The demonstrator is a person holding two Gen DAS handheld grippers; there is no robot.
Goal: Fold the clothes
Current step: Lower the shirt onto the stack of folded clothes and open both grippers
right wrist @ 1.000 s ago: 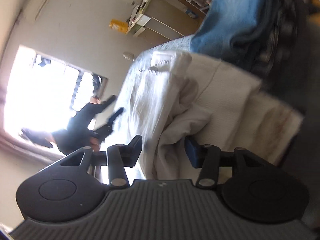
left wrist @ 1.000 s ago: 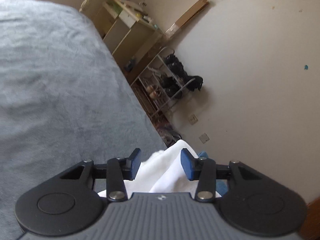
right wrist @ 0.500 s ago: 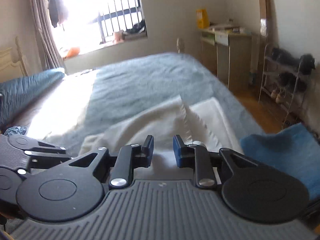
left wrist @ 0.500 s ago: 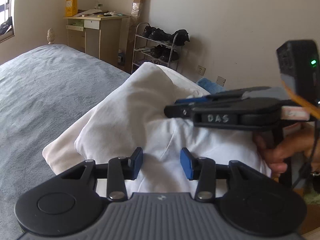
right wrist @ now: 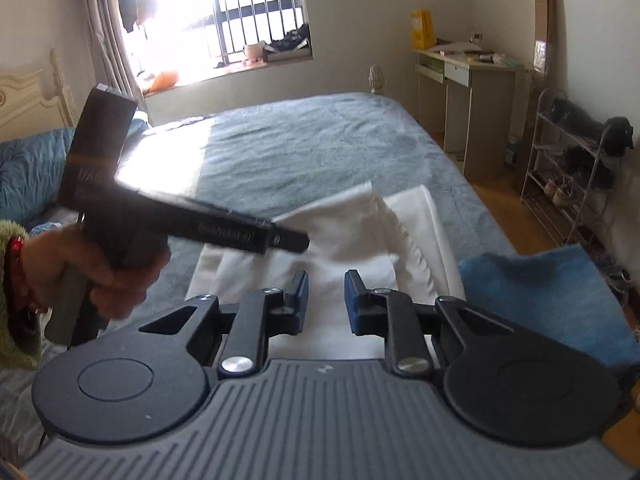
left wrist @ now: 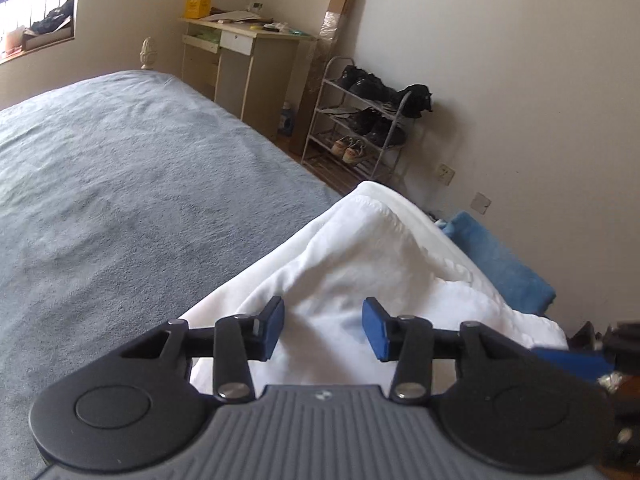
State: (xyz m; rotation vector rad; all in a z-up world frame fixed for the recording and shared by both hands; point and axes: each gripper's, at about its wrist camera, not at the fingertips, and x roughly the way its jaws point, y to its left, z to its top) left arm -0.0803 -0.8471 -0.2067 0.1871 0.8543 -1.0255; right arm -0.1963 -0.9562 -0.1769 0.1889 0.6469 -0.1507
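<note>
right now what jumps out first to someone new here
The white garment bunched on the grey bed, right under both open grippers: left gripper, right gripper. Next, the blue cloth beside it at the bed's edge, and the shoe rack against the wall.

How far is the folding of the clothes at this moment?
Early. The white garment lies rumpled, not folded, at the edge of the bed, and a blue garment waits beside it. In hand: nothing; the left gripper and right gripper are open above the white cloth. All folds remain.
</note>
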